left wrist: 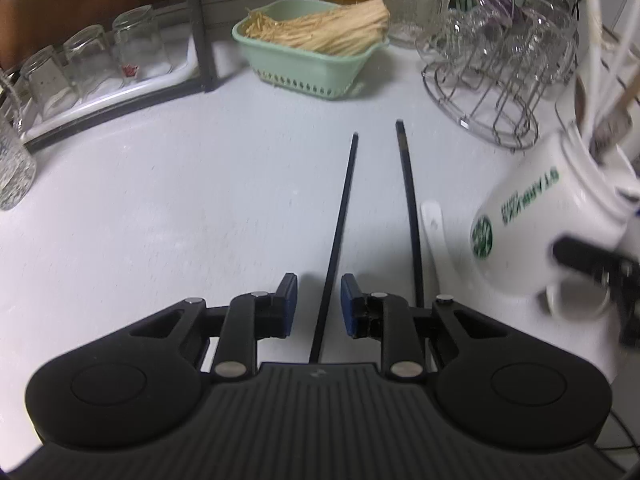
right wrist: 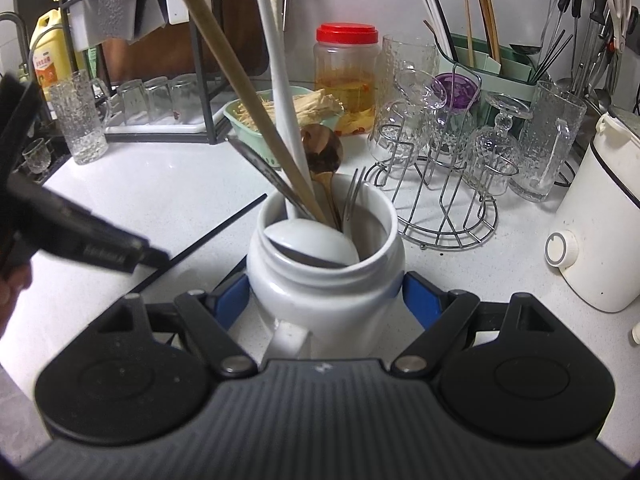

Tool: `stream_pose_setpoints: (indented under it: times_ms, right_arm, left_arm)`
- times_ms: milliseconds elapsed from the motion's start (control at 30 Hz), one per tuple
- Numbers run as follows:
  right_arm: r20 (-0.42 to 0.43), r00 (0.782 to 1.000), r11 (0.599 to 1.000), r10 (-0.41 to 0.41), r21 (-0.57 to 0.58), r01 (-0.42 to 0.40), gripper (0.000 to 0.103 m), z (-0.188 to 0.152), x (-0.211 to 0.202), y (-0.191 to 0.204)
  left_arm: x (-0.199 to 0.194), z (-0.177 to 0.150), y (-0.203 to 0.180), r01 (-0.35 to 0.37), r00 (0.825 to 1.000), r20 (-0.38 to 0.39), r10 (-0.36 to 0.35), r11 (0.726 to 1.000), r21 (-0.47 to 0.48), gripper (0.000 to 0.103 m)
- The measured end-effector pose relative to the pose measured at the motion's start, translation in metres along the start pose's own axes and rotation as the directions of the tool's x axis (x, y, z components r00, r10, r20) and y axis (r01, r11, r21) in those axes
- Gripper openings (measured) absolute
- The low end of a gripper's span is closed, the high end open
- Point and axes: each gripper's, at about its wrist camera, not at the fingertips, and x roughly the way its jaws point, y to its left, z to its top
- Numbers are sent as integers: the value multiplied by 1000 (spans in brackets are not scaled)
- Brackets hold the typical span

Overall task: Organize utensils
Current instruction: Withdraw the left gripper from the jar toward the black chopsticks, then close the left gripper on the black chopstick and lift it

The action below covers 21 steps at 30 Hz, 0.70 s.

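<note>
Left gripper (left wrist: 319, 305) pads straddle a black chopstick (left wrist: 335, 240) on the counter (left wrist: 180, 200) without touching it, while right gripper (right wrist: 326, 300) clamps the white utensil jar (right wrist: 324, 280), spoons and fork inside.

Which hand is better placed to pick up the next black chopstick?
Left. The left tongs already straddle one black chopstick on the counter, pads not yet touching it. The right tongs are busy clamping the white mug.
</note>
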Motion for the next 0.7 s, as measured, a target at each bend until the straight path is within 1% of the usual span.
stream_pose_setpoints:
  times_ms: [33, 100, 133, 167, 233, 300, 400, 467, 600, 700]
  right_arm:
    - [0, 1000, 1000, 0, -1, 0, 86, 0, 0, 0]
    - [1, 1000, 1000, 1, -3, -1, 86, 0, 0, 0]
    - [3, 1000, 1000, 1, -5, -1, 86, 0, 0, 0]
    - [4, 1000, 1000, 1, -5, -1, 86, 0, 0, 0]
    - [0, 1000, 1000, 3, -3, -3, 86, 0, 0, 0]
    - [-4, 1000, 1000, 5, -4, -5, 86, 1, 0, -1]
    - [-3, 1000, 1000, 4, -10, -4, 86, 1, 0, 0]
    - [-1, 1000, 1000, 5, -13, -5, 86, 0, 0, 0]
    - [5, 1000, 1000, 10, -21, -10, 86, -1, 0, -1]
    - [6, 1000, 1000, 9, -27, -9, 86, -1, 0, -1]
  left_arm:
    - [-1, -4, -1, -7, 1000, -5, 7, 1000, 4, 26]
    - [-2, -12, -1, -16, 1000, -25, 16, 1000, 2, 15]
    - [-1, -16, -2, -23, 999, -34, 23, 1000, -1, 13]
    - [-1, -19, -2, -29, 999, -43, 29, 1000, -6, 8]
    - [-5, -23, -3, -40, 999, -36, 39, 999, -23, 7]
    - [-8, -27, -6, -28, 999, -37, 27, 999, -27, 5]
    - [-16, -34, -9, -30, 999, -36, 28, 998, -53, 5]
    - [-21, -40, -9, -15, 999, -44, 11, 996, -86, 5]
    - [-35, -55, -12, -27, 998, -54, 21, 993, -113, 5]
    - [-47, -68, -12, -18, 998, -67, 9, 990, -142, 5]
